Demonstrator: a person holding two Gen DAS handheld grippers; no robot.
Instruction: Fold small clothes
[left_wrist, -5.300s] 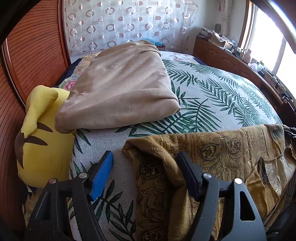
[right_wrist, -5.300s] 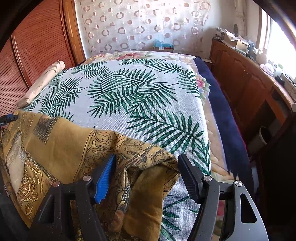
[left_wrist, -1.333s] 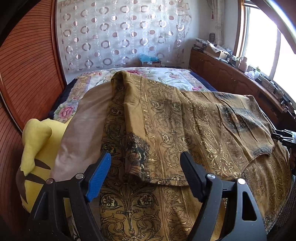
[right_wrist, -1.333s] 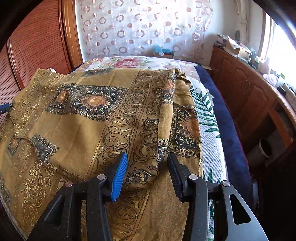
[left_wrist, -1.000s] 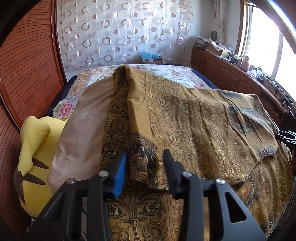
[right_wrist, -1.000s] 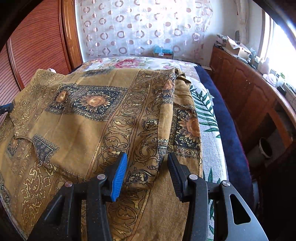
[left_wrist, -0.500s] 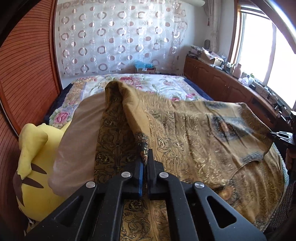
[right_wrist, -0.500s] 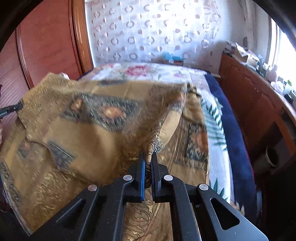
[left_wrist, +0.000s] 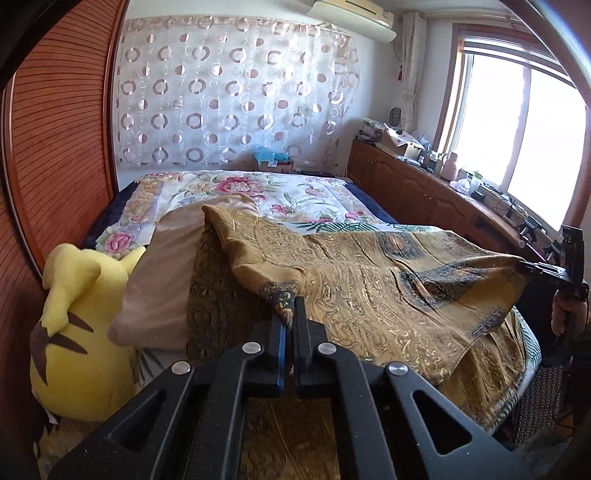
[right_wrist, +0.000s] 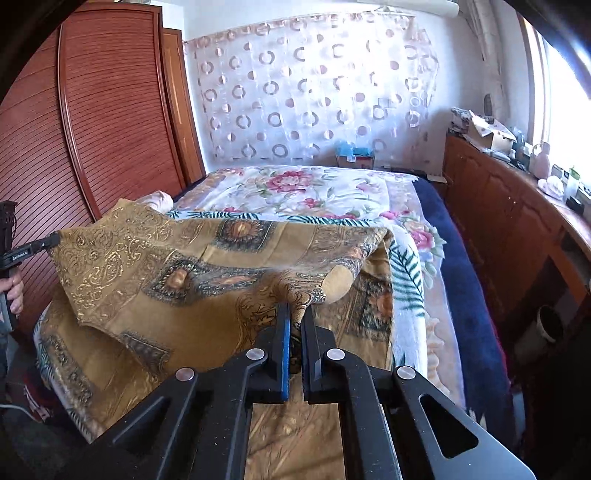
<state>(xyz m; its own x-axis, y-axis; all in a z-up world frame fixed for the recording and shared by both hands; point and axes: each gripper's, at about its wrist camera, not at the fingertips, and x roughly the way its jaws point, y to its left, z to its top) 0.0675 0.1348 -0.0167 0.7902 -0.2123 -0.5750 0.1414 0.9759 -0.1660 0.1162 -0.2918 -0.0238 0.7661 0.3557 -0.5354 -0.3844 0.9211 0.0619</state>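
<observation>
Both grippers have the gold patterned garment (left_wrist: 388, 288) pinched by an edge. The left gripper (left_wrist: 290, 306) has its jaws clamped on one corner, the right gripper (right_wrist: 294, 314) on the other, so the top layer hangs raised between them over the bed (right_wrist: 314, 192). The rest lies on the bed, partly over a beige pillow (left_wrist: 162, 280) beside a yellow plush toy (left_wrist: 77, 332).

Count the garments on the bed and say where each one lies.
2. The gold patterned garment is spread across the near bed, pinched by the left gripper and the right gripper. The beige garment lies beside the yellow plush toy, partly under the gold one. Others may be hidden.
</observation>
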